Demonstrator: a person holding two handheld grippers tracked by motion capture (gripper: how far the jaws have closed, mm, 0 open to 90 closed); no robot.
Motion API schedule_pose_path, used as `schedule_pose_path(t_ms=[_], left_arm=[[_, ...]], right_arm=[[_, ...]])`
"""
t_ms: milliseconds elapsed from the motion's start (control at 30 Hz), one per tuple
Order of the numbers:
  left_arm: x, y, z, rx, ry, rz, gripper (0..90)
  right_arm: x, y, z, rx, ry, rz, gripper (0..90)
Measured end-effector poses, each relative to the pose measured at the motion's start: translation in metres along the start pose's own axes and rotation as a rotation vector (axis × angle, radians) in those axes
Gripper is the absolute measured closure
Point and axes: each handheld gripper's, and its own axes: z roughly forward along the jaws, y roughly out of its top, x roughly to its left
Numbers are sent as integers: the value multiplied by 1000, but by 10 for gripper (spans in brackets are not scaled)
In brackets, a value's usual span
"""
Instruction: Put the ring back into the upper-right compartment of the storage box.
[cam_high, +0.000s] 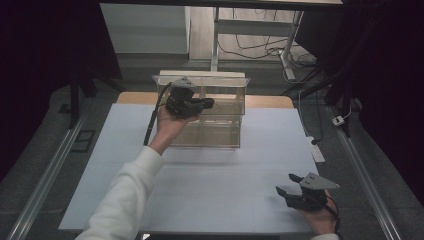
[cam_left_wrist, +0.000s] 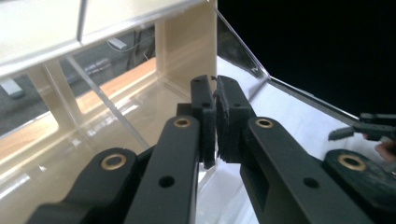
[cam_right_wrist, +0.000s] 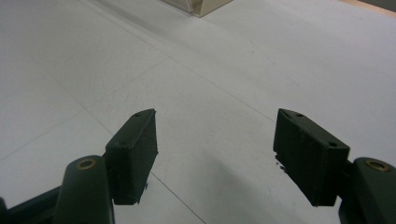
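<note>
Here left gripper (cam_high: 206, 103) closed over clear box (cam_high: 220, 130); writing unreadable.

Soft overhead light falls on the white table (cam_high: 210, 190), while the room around it sinks into near black at both sides of the high view. The clear box (cam_high: 215, 112) catches pale glare along its top rim, and warm reflections streak its panels in the left gripper view, where the upper right corner is pure dark. The nearest black links there blur slightly. In the right gripper view a faint, diffuse shadow lies on the evenly lit surface between the jaws. All three pictures look soft and grainy.
</note>
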Motion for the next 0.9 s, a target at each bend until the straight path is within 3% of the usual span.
schedule_pose_path(t_ms=[267, 500, 600, 900], left_arm=[[3, 5, 10, -13, 37, -13, 857], [5, 3, 13, -21, 39, -15, 840], [2, 2, 12, -30, 33, -6, 689], [-9, -2, -1, -14, 4, 60, 555]], right_arm=[[-1, -2, -3, 0, -6, 3, 298], [-1, -3, -4, 0, -7, 7, 298], [-1, -3, -3, 2, -6, 5, 298], [0, -2, -3, 2, -5, 1, 298]])
